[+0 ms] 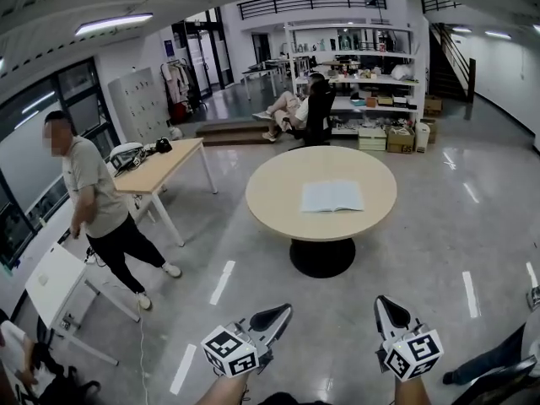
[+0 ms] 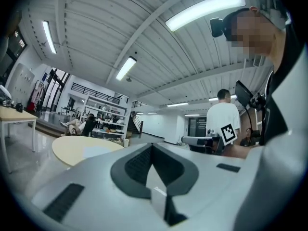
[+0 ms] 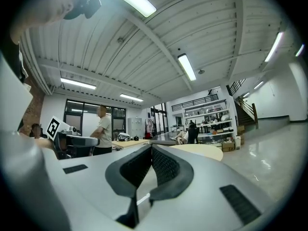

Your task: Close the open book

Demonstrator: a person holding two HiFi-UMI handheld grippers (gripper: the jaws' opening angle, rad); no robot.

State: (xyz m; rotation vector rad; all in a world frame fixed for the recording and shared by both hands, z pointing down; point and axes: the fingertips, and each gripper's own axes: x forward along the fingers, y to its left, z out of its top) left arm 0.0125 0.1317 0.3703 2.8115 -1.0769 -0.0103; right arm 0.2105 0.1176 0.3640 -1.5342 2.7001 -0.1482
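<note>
An open book (image 1: 332,196) with pale pages lies flat on a round beige table (image 1: 278,194) on a black pedestal, in the middle of the room and well ahead of me. Both grippers are low in the head view, far short of the table. My left gripper (image 1: 283,311) (image 2: 152,145) is shut with nothing in it, its jaws meeting at the tip. My right gripper (image 1: 384,304) (image 3: 151,146) is also shut and empty. The left gripper view shows the table (image 2: 72,147) at the left with the book as a faint pale patch (image 2: 97,151). The right gripper view shows the table's edge (image 3: 202,151) to the right.
A person (image 1: 99,207) stands at the left beside a long wooden desk (image 1: 165,163). A small white table (image 1: 57,282) is at the lower left. Another person sits on a chair (image 1: 314,112) in front of shelves (image 1: 371,66) at the back. Glossy grey floor lies between me and the round table.
</note>
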